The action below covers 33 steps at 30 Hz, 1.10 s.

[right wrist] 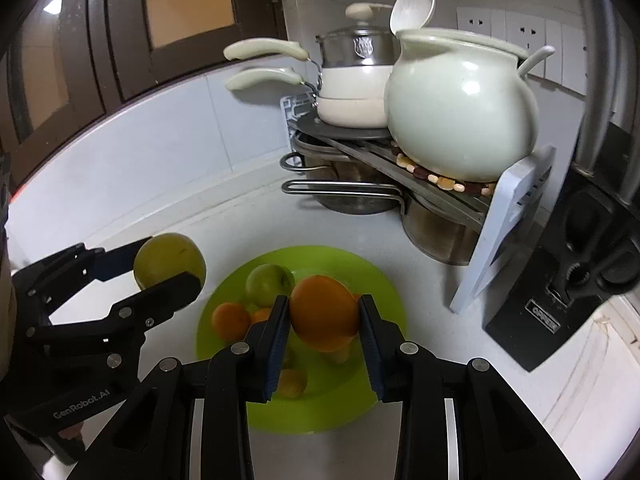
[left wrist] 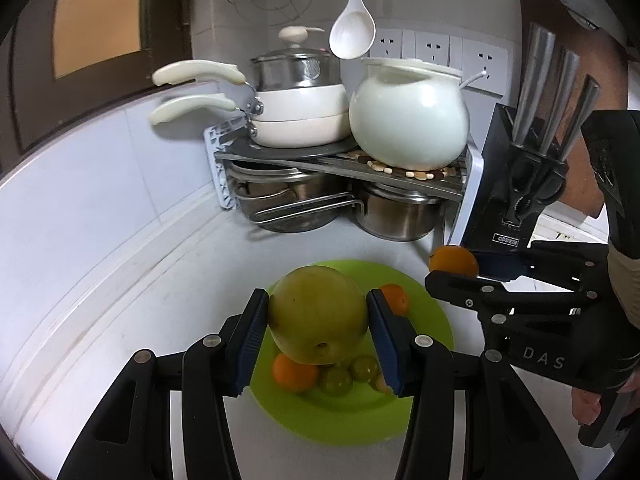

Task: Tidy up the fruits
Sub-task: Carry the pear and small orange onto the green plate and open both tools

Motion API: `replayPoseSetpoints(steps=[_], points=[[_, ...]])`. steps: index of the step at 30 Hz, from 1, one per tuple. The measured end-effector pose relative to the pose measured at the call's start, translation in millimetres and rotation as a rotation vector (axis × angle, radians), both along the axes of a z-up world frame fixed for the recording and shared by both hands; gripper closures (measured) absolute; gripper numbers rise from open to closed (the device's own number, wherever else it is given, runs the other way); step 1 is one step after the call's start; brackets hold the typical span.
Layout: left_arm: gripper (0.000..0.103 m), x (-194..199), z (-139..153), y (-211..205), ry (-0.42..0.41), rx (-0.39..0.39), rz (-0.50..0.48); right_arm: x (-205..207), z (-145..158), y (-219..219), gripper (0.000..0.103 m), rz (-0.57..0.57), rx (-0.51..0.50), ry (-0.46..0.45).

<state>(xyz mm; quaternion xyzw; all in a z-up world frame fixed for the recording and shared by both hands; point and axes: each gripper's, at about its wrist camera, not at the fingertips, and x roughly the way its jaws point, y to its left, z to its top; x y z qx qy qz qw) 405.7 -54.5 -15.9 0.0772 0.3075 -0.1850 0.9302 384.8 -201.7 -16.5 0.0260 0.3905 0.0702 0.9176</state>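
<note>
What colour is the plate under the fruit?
Bright lime green plate, plain, no pattern; clearest in the right wrist view.

Corner of a white bench [left wrist: 120, 280] with stored cookware.

A white ceramic pot [left wrist: 408, 116] and stacked white pans [left wrist: 300, 116] sat on a grey corner rack [left wrist: 344, 164], steel pots [left wrist: 396, 216] beneath; a knife block [left wrist: 516, 184] stood beside; a white spoon [left wrist: 352, 28] hung above.

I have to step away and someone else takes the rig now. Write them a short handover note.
Left claw: shut on the large green fruit, held above the green plate.
Right claw: shut on an orange, also above the plate.
Already on the plate: a green apple, small oranges and small green fruits.
Left to do: set down both held fruits, probably on the plate.
</note>
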Motion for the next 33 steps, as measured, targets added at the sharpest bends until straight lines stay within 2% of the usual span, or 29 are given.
replayPoseSetpoints(steps=[18, 28, 33], points=[[0.053, 73, -35, -23, 0.082, 0.032, -0.087, 60, -31, -1, 0.068, 0.018, -0.016, 0.067], [0.053, 87, -49, -25, 0.13, 0.026, -0.096, 74, -45, -1, 0.068, 0.01, -0.017, 0.094], [0.053, 81, -48, -23, 0.099, 0.043, -0.09, 75, -50, 1, 0.068, 0.017, 0.002, 0.104]])
